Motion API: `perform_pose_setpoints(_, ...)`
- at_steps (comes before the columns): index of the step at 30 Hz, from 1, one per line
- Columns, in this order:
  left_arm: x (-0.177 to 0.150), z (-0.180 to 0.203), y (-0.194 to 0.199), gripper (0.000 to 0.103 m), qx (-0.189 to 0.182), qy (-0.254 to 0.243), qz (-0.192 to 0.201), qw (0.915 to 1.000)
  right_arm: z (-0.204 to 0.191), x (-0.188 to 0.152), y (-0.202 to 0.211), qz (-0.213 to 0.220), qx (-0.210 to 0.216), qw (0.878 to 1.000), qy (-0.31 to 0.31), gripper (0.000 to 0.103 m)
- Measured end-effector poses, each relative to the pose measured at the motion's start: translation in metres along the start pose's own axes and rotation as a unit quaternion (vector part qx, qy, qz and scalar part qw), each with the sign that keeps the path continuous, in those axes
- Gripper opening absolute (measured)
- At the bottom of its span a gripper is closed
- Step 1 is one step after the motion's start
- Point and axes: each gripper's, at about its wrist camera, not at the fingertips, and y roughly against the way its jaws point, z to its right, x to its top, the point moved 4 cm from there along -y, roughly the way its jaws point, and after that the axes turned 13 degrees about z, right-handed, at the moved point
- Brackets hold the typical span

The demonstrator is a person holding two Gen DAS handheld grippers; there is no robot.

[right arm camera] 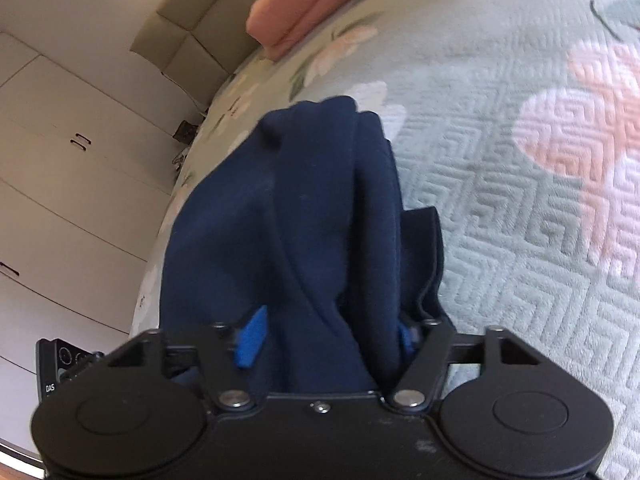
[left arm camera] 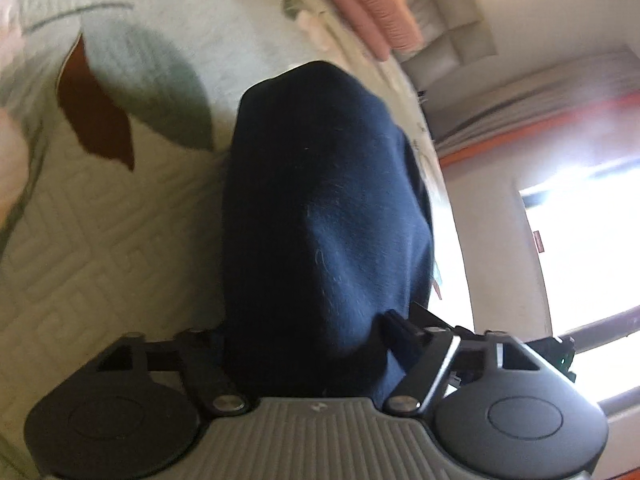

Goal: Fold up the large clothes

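Left wrist view: the left gripper is clamped on a bunch of the navy garment. Fabric fills the gap between the jaws and covers both fingertips, so the exact pinch point is hidden. The cloth runs straight forward from the jaws, long axis along the fingers, out over the quilted floral bedspread. Its far end looks to reach the bed, though blur makes contact uncertain. A pink pillow sits at the far edge of the bed, well apart from the garment.

Right wrist view: the right gripper is also clenched on the navy garment, with thick gathered folds packed between the jaws. A blue finger pad shows on the left side, pressed against cloth. The fabric again extends dead ahead along the fingers, with several layers stacked and a loose flap hanging off to the right over the bedspread. Pink pillow is far ahead; white cupboards stand to the left.

Judgement: both hands hold the garment equally close, neither nearer. The next move turns on carrying the held edges forward along that axis to lay the fold on the bed.
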Motion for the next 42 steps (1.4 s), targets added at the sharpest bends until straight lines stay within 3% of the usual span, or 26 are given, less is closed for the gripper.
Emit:
perform_pose_setpoints(2,0.000,0.001,0.009,0.057,-0.021,0.007,0.008,0.9997,-0.008,0.000,0.009,0.007,0.008,1.000,0.003,0.056)
perform_pose_setpoints(5,-0.003,0.009,0.022,0.055,-0.042,0.001,0.012,0.9990,-0.025,0.000,0.021,0.016,0.012,0.999,0.028,0.050)
perform_pose_setpoints(8,-0.007,0.020,0.042,0.054,-0.062,-0.008,0.016,0.9979,-0.056,-0.007,0.040,0.037,0.010,0.997,0.073,0.050)
perform_pose_setpoints(13,-0.010,0.030,0.102,0.054,-0.081,-0.011,0.036,0.9960,-0.099,-0.027,0.072,0.052,0.029,0.995,0.086,0.050)
perform_pose_setpoints(18,-0.026,0.034,0.174,0.055,-0.079,-0.004,0.039,0.9961,-0.149,-0.071,0.113,0.043,0.034,0.995,0.083,0.050)
perform_pose_setpoints(24,-0.071,0.023,0.255,0.055,-0.059,0.024,0.028,0.9976,-0.186,-0.129,0.161,0.015,0.026,0.997,0.073,0.050)
perform_pose_setpoints(27,-0.093,0.008,0.277,0.055,-0.042,0.023,0.022,0.9986,-0.185,-0.160,0.169,-0.009,0.015,0.997,0.072,0.050)
perform_pose_setpoints(32,-0.130,-0.034,0.276,0.056,-0.007,0.000,0.008,0.9999,-0.159,-0.206,0.158,-0.033,-0.018,0.995,0.091,0.050)
perform_pose_setpoints(34,-0.141,-0.047,0.275,0.056,-0.008,-0.011,0.012,0.9998,-0.148,-0.217,0.154,-0.028,-0.020,0.995,0.094,0.049)
perform_pose_setpoints(37,-0.147,-0.062,0.281,0.057,-0.041,-0.004,0.038,0.9985,-0.139,-0.223,0.153,-0.010,-0.012,0.993,0.115,0.050)
perform_pose_setpoints(39,-0.150,-0.071,0.285,0.057,-0.054,0.002,0.053,0.9971,-0.134,-0.227,0.157,0.000,-0.009,0.991,0.134,0.059)
perform_pose_setpoints(40,-0.152,-0.074,0.290,0.058,-0.062,-0.008,0.064,0.9960,-0.131,-0.228,0.160,0.008,-0.015,0.989,0.150,0.070)
perform_pose_setpoints(42,-0.154,-0.071,0.297,0.058,-0.065,-0.042,0.083,0.9935,-0.128,-0.229,0.170,0.027,-0.013,0.982,0.185,0.073)
